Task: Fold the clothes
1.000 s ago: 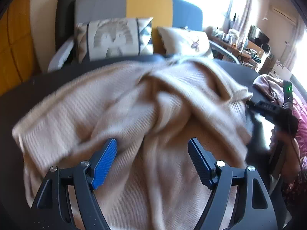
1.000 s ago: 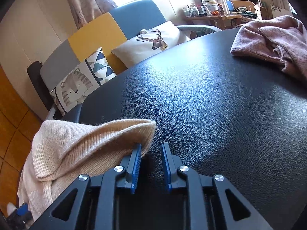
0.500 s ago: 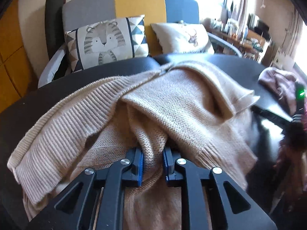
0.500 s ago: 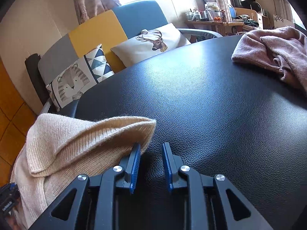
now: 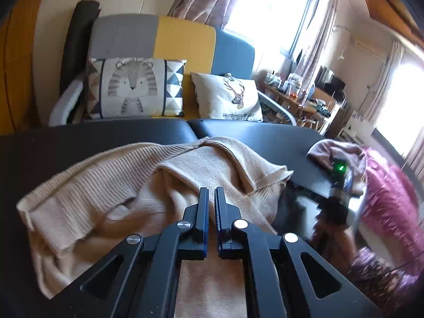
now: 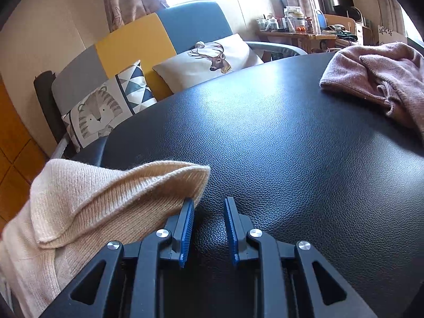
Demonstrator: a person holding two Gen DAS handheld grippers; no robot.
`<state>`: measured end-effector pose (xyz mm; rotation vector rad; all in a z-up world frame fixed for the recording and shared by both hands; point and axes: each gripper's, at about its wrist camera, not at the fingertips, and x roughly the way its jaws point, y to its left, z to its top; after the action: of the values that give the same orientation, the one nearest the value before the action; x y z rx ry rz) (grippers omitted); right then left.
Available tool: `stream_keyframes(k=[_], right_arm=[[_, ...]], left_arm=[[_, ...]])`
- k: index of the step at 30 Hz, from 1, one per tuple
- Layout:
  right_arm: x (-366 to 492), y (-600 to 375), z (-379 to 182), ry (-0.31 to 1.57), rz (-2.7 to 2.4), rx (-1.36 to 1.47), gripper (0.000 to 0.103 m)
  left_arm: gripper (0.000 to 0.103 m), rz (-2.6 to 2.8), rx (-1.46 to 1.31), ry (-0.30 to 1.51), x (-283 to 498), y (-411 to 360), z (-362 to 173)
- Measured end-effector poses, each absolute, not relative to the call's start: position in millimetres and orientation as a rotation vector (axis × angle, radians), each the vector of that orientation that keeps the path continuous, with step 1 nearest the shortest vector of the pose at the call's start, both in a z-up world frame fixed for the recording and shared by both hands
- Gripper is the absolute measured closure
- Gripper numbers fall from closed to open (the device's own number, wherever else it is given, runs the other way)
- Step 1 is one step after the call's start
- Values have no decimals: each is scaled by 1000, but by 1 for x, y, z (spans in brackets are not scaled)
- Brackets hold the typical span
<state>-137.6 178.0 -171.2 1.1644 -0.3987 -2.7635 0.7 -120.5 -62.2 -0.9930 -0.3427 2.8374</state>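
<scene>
Left wrist view looked down along the left claw [image 5: 211, 193], whose blue-padded jaws had just been closing and now stood almost together, pinching a fold of the rumpled beige ribbed knit sweater [image 5: 111, 185]. That sweater lay spread over the black leather-textured counter [image 5: 79, 140], with one sleeve stretching away to the left of the claw and a folded collar edge bunched just beyond its tips. Right of the sweater, near the counter's far right edge, sat a crumpled dusty-pink knit garment [image 5: 334, 151]. Behind the counter stood a sofa with grey, yellow and blue back panels [image 5: 169, 37], carrying a tiger-print cushion [image 5: 132, 87] and a cream deer-print cushion [image 5: 228, 98].

Right wrist view showed the right claw [image 6: 208, 212] low over the bare counter [image 6: 278, 137], its jaws parted a little with nothing between them. The sweater's cuffed corner [image 6: 111, 193] lay just beside the claw's left finger, touching its outer side. The pink garment [image 6: 376, 79] rested well apart from the sweater, at the counter's far right.
</scene>
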Motion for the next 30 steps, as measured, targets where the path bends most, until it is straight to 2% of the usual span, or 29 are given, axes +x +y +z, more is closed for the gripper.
stream_keyframes(k=[4,7,10,13,17,20,22,23,24,25,28,30], right_arm=[[-108,171,-139,-353,-2769,941,78],[-72,144,-113,-247,-2570,779,67],[-65,115,-116,-237,-2279,860,63],[-65,90,-125,-171,-2216,944,63],[-70,76,-135,-148,-2159,1002,63],[-76,67,-142,-136,-2124,1052,63],[-79,62,-147,-132,-2110,1078,63],[-80,59,-147,-134,-2090,1088,71],[-80,55,-145,-141,-2050,1092,88],[-80,51,-143,-148,-2011,1095,94],[-86,38,-134,-191,-1892,1103,94],[-95,29,-122,-256,-1825,1095,94]], left_arm=[[98,2843,-1089,-299,0,-125,-78],[93,2810,-1221,-319,-12,-133,-103],[91,2771,-1324,-350,-18,-135,-126],[83,2750,-1370,-336,-14,-133,-137],[81,2744,-1379,-283,-4,-130,-145],[68,2711,-1387,-307,1,-130,-152],[56,2703,-1391,-329,2,-130,-156],[55,2703,-1393,-343,3,-130,-158],[55,2704,-1390,-358,5,-130,-161],[55,2712,-1376,-370,6,-130,-161],[56,2750,-1338,-366,11,-130,-165],[57,2812,-1292,-254,19,-120,-169]])
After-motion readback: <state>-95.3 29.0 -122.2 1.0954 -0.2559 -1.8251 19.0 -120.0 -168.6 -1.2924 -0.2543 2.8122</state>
